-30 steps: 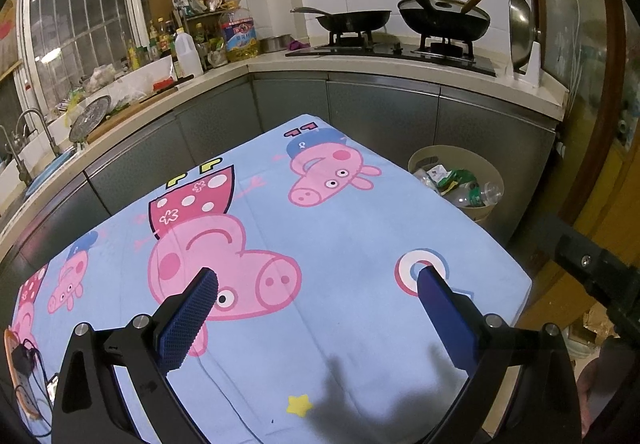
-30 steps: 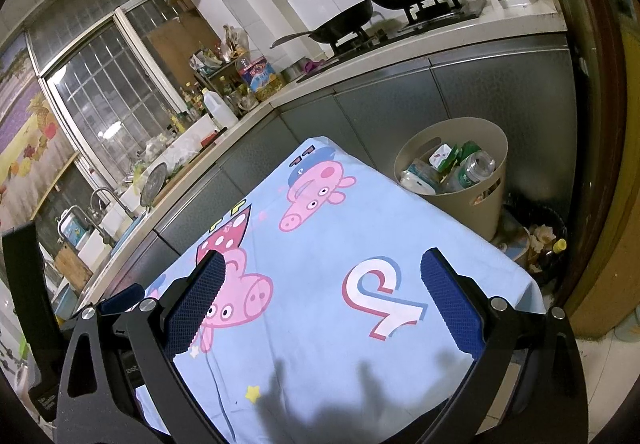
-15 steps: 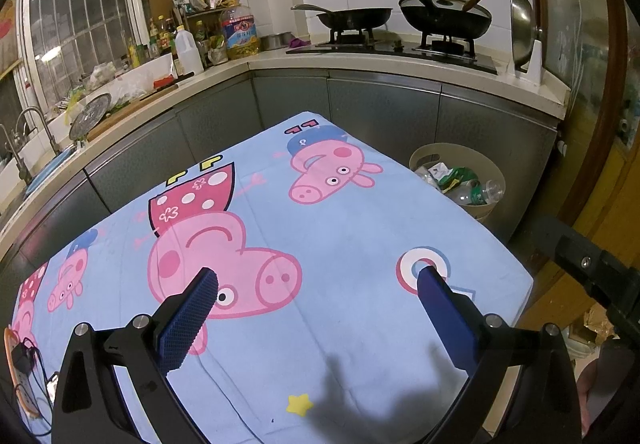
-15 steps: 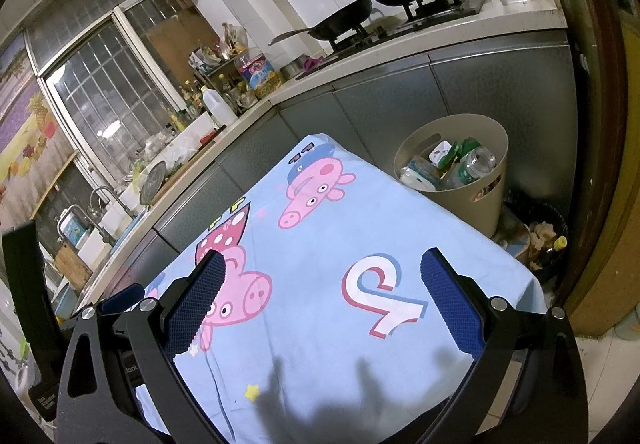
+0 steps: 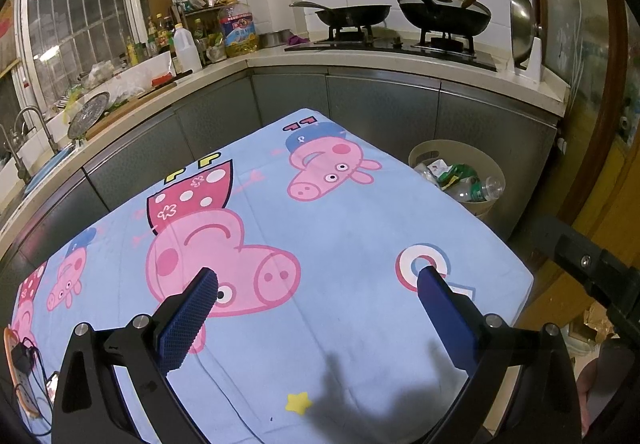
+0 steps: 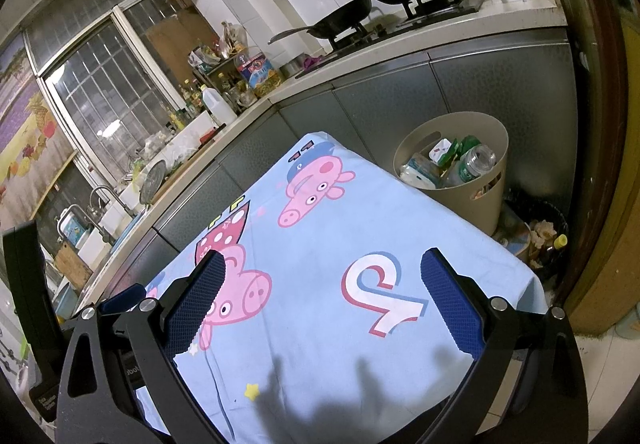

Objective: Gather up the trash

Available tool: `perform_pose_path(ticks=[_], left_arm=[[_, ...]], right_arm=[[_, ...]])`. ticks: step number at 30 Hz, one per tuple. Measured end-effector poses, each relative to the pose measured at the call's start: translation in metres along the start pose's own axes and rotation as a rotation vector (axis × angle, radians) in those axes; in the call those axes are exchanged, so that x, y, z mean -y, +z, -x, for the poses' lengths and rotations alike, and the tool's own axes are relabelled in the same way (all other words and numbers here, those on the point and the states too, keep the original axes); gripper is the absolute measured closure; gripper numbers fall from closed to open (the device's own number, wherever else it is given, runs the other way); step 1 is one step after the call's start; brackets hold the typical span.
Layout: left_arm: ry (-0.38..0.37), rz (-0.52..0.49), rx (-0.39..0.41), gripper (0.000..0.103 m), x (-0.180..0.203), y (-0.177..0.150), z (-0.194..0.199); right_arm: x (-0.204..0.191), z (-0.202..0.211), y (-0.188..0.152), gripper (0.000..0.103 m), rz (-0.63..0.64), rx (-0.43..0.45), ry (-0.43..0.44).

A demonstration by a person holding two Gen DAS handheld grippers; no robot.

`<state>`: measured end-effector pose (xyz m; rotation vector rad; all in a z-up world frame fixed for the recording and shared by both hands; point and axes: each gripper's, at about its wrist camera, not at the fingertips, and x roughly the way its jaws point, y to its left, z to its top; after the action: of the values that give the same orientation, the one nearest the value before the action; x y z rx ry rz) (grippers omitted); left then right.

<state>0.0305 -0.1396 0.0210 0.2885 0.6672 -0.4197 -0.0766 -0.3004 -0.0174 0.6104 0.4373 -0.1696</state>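
A beige trash bin (image 5: pixel 488 203) stands on the floor past the table's far right corner; it holds bottles and wrappers (image 5: pixel 460 179). It also shows in the right wrist view (image 6: pixel 468 199), with its trash (image 6: pixel 448 163). My left gripper (image 5: pixel 318 278) is open and empty above the blue cartoon-pig tablecloth (image 5: pixel 320 211). My right gripper (image 6: pixel 322 262) is open and empty above the same cloth (image 6: pixel 328 236). No loose trash shows on the cloth.
Grey kitchen cabinets (image 5: pixel 360 103) wrap the far and left sides. Pans sit on the stove (image 5: pixel 400 39). Bottles crowd the counter corner (image 5: pixel 200 39). A second dark bin with scraps (image 6: pixel 540 240) sits on the floor right of the beige bin. A cable lies at the cloth's left edge (image 5: pixel 24 364).
Both grippers have held almost still, with only a slight drift of the views. Nothing was taken hold of or let go.
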Motion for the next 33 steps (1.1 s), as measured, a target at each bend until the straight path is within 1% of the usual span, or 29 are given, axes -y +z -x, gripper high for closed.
perform_pose_path(ticks=[11,16,20,28,31,33], left_arm=[[-0.001,0.002,-0.001,0.004,0.0,-0.001,-0.001],[-0.003,0.001,-0.002,0.004,0.0,-0.002,-0.001],[-0.003,0.003,-0.003,0.004,-0.001,-0.001,-0.001],[-0.004,0.006,-0.004,0.004,0.0,-0.005,0.0],[-0.004,0.006,-0.005,0.004,-0.001,-0.004,-0.001],[-0.004,0.007,-0.005,0.004,-0.001,-0.004,-0.001]], right_arm=[[0.0,-0.002,-0.004,0.006,0.002,-0.001,-0.001],[-0.002,0.0,-0.01,0.006,0.003,-0.002,-0.002],[-0.001,-0.001,-0.007,0.006,0.003,-0.002,-0.002],[-0.008,0.005,-0.029,0.006,0.011,-0.007,0.002],[-0.011,0.009,-0.033,0.006,0.013,-0.008,0.002],[-0.01,0.007,-0.03,0.006,0.011,-0.007,0.001]])
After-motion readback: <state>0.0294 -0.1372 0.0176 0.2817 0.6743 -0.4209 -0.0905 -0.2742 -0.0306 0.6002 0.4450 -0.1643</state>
